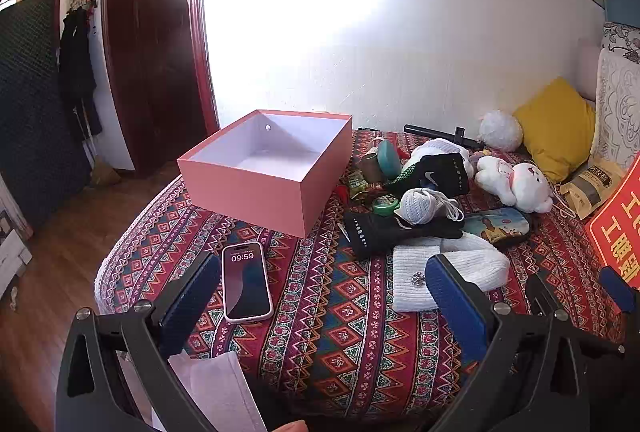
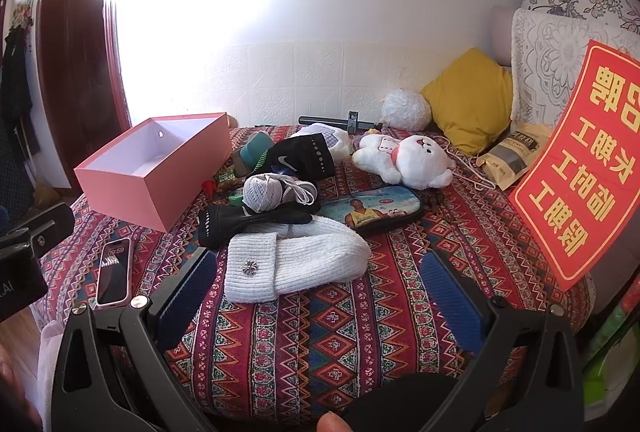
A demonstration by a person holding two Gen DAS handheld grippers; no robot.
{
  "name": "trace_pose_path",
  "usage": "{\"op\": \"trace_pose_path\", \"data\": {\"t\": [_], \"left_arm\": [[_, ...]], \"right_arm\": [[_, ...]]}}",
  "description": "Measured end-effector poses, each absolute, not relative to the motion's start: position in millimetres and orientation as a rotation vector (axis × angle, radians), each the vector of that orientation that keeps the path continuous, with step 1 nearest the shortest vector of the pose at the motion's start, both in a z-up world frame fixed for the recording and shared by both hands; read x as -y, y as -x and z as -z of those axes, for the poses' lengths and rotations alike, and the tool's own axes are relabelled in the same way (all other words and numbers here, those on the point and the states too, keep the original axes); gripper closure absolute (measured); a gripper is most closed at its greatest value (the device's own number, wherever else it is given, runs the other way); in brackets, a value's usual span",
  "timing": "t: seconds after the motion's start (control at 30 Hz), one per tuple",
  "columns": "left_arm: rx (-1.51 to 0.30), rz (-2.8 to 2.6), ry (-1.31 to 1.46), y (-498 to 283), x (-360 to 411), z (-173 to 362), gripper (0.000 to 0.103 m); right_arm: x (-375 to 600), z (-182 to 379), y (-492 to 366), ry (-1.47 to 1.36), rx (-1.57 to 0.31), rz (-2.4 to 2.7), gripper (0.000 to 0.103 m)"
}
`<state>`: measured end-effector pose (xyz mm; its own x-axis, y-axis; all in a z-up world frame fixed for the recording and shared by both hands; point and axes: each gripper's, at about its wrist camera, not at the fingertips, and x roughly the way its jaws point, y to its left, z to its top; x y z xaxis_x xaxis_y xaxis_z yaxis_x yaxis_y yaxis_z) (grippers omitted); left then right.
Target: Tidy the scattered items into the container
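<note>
A: Where are the scattered items, and where is the container?

B: The pink box (image 1: 266,168) is placed on the patterned bed cover (image 1: 340,332), at the left of the pile, and nothing is seen inside it. The white knit hat (image 2: 294,262) is lying nearest, just in front of the right claw (image 2: 318,290). Behind it the black glove (image 2: 256,220), the ball of string (image 2: 266,192) and the plush toy (image 2: 408,160) are found.

A: How are the claws held?

B: Both are spread wide and nothing is pinched. The left claw (image 1: 322,296) is held above the cover, with the phone (image 1: 245,282) just beside its left finger.

A: How should the first step be done well?

B: The hat is probably to be taken first. It is soft, so it should be pinched at the folded brim, where the cloth is thick. It should be lifted clear of the glove, which is touching it, so that nothing is dragged. Then it is carried over the box wall and released low inside.
</note>
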<state>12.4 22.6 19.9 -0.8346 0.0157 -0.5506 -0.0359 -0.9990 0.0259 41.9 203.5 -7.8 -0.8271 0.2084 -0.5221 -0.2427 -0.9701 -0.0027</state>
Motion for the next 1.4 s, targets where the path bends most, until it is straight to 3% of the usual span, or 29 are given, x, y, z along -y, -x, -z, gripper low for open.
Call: {"op": "trace_pose_path", "data": {"t": [0.73,0.97,1.2,1.4], "left_arm": [[-0.101,-2.807,0.987,2,-34,-4,0.000],[0.128,-2.817,0.960,22,-26,17,0.000],[-0.007,-2.829,1.005,32,-30,32,0.000],[-0.090,-2.788,1.000,49,-47,55,0.000]], "right_arm": [[-216,3,-39,0.778,-0.068,-2.774,0.001],[-248,19,-34,0.803,-0.074,-2.686,0.001],[-255,33,-30,0.827,-0.112,-2.717,0.001],[-265,52,-12,0.927,-0.266,-2.736,0.001]]}}
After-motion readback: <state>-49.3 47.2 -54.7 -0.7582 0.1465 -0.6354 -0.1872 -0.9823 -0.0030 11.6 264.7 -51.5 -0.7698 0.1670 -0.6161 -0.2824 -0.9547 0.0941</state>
